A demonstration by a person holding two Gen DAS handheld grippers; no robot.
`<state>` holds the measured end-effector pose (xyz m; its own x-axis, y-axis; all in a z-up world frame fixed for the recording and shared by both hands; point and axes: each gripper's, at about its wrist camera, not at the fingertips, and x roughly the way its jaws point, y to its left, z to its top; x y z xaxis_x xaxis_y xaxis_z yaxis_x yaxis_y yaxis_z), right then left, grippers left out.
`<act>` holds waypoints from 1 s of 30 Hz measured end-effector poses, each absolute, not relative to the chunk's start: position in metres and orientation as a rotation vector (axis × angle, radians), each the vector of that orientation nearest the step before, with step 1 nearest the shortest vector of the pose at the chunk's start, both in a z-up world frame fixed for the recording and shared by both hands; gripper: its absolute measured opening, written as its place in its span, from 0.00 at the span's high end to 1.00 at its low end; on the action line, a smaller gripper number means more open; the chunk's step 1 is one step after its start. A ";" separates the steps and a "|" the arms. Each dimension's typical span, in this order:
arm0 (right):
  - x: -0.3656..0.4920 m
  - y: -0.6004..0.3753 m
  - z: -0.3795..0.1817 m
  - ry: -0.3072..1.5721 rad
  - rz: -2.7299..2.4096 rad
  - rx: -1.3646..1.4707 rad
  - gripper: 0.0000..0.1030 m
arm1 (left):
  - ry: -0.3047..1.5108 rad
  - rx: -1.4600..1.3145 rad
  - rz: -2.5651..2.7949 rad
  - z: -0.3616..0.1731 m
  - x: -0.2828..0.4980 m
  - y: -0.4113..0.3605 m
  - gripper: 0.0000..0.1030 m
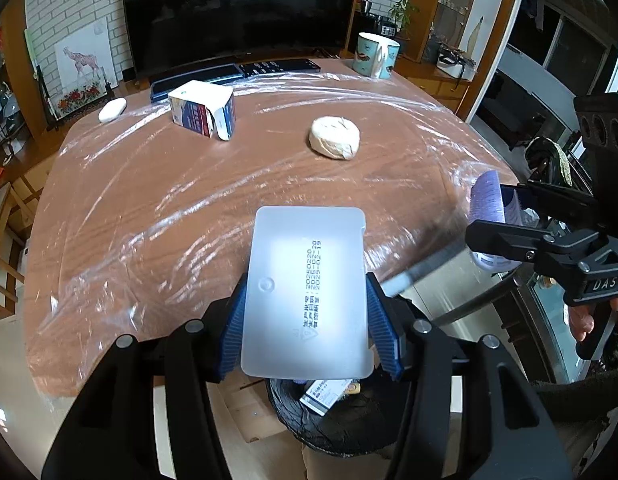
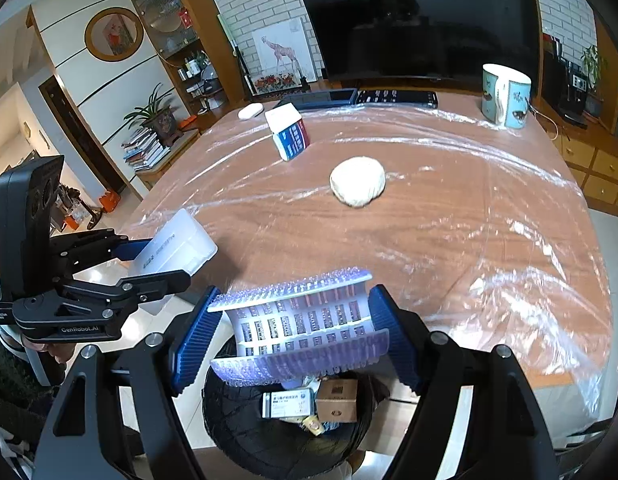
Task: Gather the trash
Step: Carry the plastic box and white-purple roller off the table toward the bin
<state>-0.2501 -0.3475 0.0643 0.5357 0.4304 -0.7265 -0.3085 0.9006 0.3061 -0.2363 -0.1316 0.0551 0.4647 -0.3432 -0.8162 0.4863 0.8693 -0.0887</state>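
My left gripper (image 1: 305, 320) is shut on a frosted white plastic box (image 1: 307, 292) with printed dates, held over the black-lined trash bin (image 1: 333, 420). My right gripper (image 2: 297, 332) is shut on a folded purple blister sheet (image 2: 301, 320), held just above the same bin (image 2: 245, 420), which holds small cartons. In the right wrist view the left gripper and its box (image 2: 177, 244) sit at the left. On the table lie a crumpled white paper ball (image 1: 335, 138) (image 2: 357, 182) and an open blue-and-white carton (image 1: 203, 110) (image 2: 289, 130).
The table (image 1: 149, 208) is covered with clear plastic film. At its far edge stand a mug (image 1: 377, 56), remotes (image 1: 277, 66), a dark flat device (image 1: 193, 80) and a small white case (image 1: 112, 110). A large TV (image 1: 237, 12) stands behind.
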 end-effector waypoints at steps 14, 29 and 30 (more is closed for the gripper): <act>-0.276 -0.343 0.050 0.957 0.446 0.130 0.27 | 0.991 0.198 -0.525 0.043 -0.271 -0.130 0.46; -0.296 -0.340 0.025 1.028 0.441 0.114 0.27 | 1.040 0.225 -0.524 0.018 -0.301 -0.133 0.46; -0.297 -0.340 0.022 1.035 0.440 0.113 0.27 | 1.044 0.225 -0.523 0.016 -0.302 -0.133 0.46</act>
